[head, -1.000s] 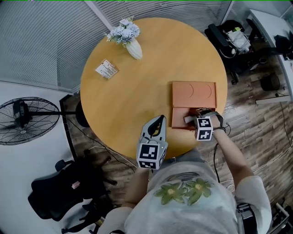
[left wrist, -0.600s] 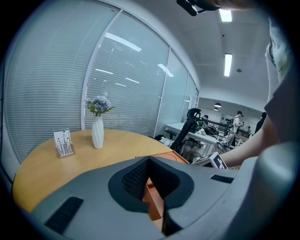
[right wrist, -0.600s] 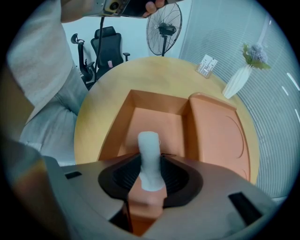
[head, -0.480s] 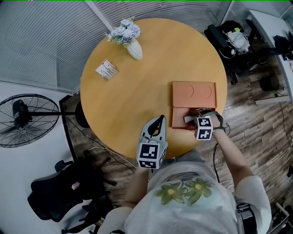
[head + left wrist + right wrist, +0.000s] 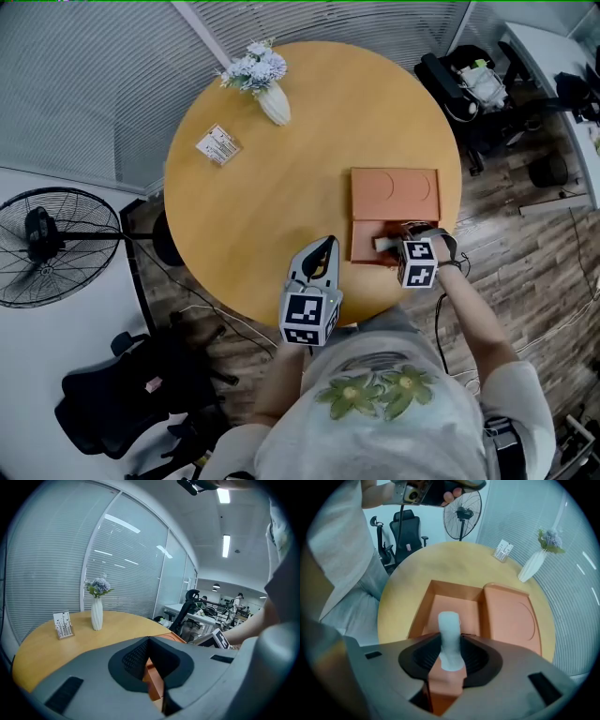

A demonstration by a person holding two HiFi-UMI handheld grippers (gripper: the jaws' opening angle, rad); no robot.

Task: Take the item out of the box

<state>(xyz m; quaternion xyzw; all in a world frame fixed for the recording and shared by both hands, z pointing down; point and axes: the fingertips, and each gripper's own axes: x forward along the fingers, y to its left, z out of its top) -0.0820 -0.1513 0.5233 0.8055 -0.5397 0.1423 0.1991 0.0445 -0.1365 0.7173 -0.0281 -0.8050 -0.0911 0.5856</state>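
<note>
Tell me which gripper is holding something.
The right gripper: its jaws clamp the pale item above the orange box; the left gripper holds nothing.

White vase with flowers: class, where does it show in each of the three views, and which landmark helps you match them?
Head view: vase at the upper left, near the table's far edge.
Left gripper view: vase left of centre, upright.
Right gripper view: vase at the upper right, beyond the orange box.
Shared landmark: the card stand beside it.
</note>
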